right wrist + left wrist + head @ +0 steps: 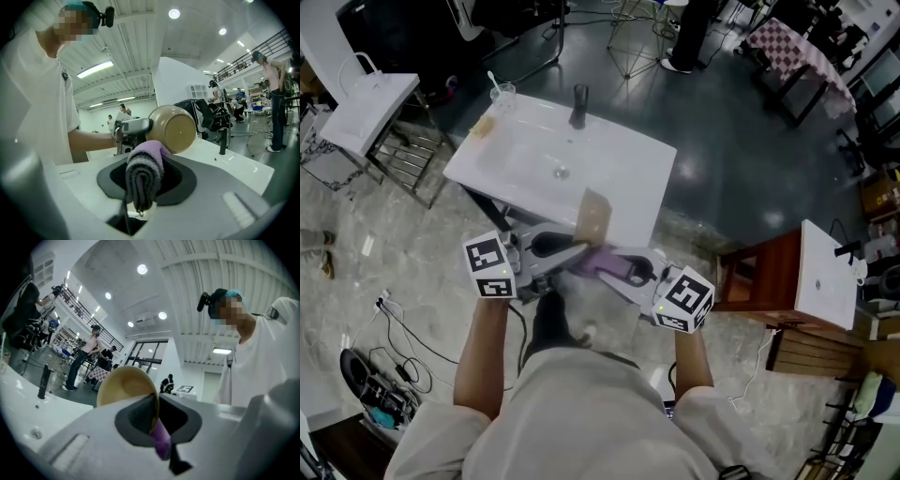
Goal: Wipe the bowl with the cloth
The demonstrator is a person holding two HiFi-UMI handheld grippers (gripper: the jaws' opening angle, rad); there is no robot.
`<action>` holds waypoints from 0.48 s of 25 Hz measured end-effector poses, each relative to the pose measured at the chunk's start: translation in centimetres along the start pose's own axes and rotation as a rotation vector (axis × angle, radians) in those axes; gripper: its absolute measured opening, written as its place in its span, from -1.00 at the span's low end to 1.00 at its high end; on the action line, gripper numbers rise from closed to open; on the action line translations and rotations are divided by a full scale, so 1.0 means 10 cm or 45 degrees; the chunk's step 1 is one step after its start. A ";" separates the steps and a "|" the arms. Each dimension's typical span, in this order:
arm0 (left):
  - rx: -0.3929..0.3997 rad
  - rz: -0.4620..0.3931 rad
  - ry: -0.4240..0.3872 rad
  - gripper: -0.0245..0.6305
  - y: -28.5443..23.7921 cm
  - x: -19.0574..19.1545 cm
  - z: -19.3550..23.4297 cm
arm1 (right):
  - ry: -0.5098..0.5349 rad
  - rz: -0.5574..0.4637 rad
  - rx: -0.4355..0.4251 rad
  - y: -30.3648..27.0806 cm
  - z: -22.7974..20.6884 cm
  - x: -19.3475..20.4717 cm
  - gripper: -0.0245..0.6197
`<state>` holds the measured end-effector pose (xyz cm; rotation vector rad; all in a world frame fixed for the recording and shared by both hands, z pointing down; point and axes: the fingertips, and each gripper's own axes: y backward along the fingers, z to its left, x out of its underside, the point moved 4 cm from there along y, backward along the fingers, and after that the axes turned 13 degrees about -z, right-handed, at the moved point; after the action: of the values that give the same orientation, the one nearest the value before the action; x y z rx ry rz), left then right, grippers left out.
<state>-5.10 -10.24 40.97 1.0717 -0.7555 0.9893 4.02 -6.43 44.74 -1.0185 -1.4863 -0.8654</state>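
A tan bowl (593, 218) is held on its side above the near edge of the white table (534, 159). My left gripper (581, 251) is shut on its rim; in the left gripper view the bowl (124, 385) rises from the jaws (157, 425). My right gripper (623, 267) is shut on a folded purple and grey cloth (605, 262). The right gripper view shows the cloth (143, 176) bulging out of the jaws just below the bowl's underside (174, 127). A purple tip of cloth (161, 439) shows against the bowl's rim in the left gripper view.
On the table's far side stand a black cylinder (578, 105), a glass with a spoon (502, 94) and a tan pad (482, 127). A wooden cabinet (769, 272) stands at the right, a white bag on a rack (366, 108) at the left. Cables (384, 375) lie on the floor.
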 end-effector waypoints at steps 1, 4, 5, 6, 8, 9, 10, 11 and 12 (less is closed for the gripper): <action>-0.010 0.011 0.001 -0.89 0.02 0.01 0.02 | 0.000 -0.015 -0.014 0.01 0.02 -0.03 -0.60; -0.041 0.041 0.012 -0.89 0.08 0.06 0.07 | 0.003 -0.080 -0.037 0.04 0.07 -0.18 -0.60; -0.048 0.047 0.018 -0.89 0.10 0.08 0.08 | 0.009 -0.100 -0.043 0.04 0.07 -0.23 -0.60; -0.051 0.047 0.027 -0.89 0.12 0.09 0.10 | 0.016 -0.115 -0.048 0.04 0.08 -0.27 -0.60; -0.050 0.038 0.047 -0.90 0.14 0.10 0.11 | 0.029 -0.137 -0.057 0.03 0.08 -0.34 -0.60; -0.048 0.039 0.054 -0.89 0.15 0.10 0.10 | 0.030 -0.152 -0.060 0.04 0.07 -0.37 -0.60; -0.046 0.048 0.058 -0.90 0.15 0.12 0.10 | 0.029 -0.171 -0.061 0.05 0.07 -0.40 -0.60; -0.042 0.062 0.060 -0.90 0.15 0.14 0.09 | 0.025 -0.194 -0.058 0.06 0.06 -0.43 -0.60; -0.039 0.076 0.062 -0.90 0.16 0.17 0.08 | 0.023 -0.217 -0.053 0.07 0.04 -0.47 -0.60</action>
<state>-5.92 -10.26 43.23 1.0002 -0.7646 1.0477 4.70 -6.44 40.06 -0.9209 -1.5624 -1.0272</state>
